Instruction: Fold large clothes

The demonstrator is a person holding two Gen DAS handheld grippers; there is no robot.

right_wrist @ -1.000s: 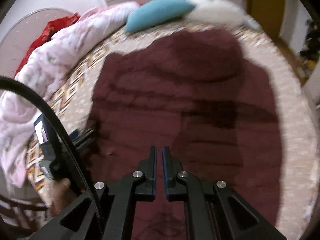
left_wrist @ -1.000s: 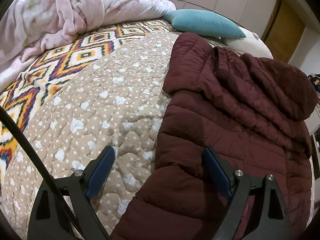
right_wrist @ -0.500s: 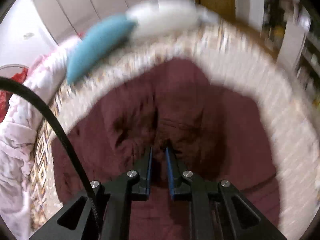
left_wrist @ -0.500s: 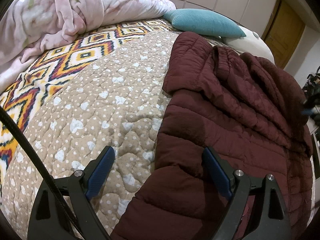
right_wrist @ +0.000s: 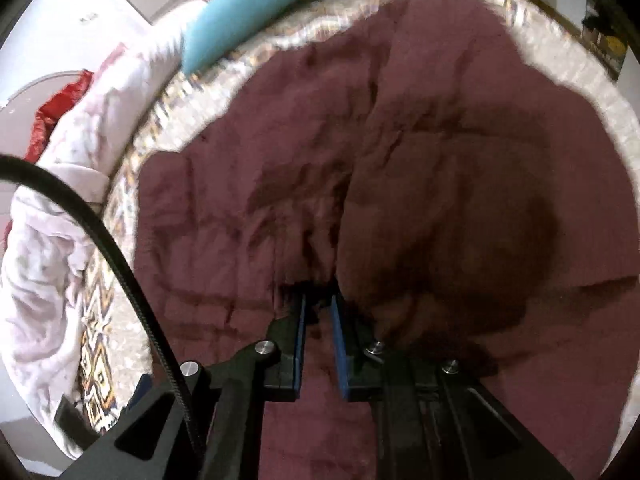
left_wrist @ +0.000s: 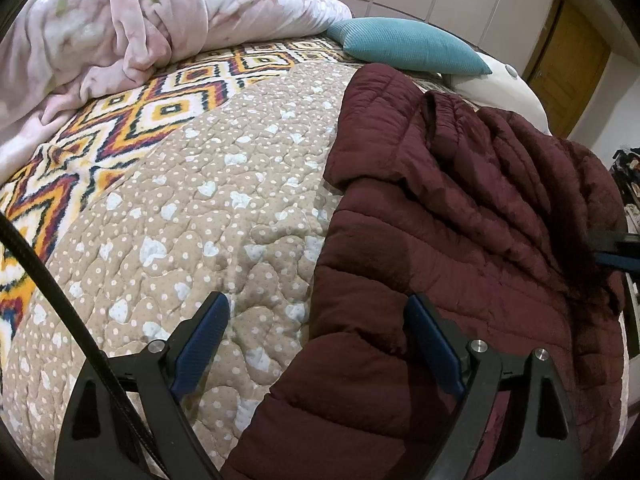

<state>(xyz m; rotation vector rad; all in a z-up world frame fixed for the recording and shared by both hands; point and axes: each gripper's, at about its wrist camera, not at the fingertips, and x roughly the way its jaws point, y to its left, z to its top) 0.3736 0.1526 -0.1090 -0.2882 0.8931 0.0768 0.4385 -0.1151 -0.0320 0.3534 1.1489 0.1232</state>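
Note:
A dark maroon quilted puffer jacket (left_wrist: 460, 216) lies on the bed, its right side folded over its middle. My left gripper (left_wrist: 316, 316) is open and empty, held low over the jacket's left edge, one finger above the quilt and one above the jacket. My right gripper (right_wrist: 318, 300) is shut on a bunched fold of the jacket (right_wrist: 440, 184) and holds it up over the jacket's middle. Its fingertips also show in the left wrist view (left_wrist: 616, 250) at the right edge. The right wrist view is blurred.
The bed has a beige dotted quilt (left_wrist: 208, 216) and a zigzag patterned blanket (left_wrist: 120, 120). A pink blanket (left_wrist: 120, 28) is heaped at the back left. A teal cushion (left_wrist: 408, 44) and a white pillow (left_wrist: 500, 88) lie at the head. A wooden door (left_wrist: 568, 64) stands at the back right.
My right gripper has taken hold of the jacket's right side and carried it over toward the middle. My left gripper has stayed still and open.

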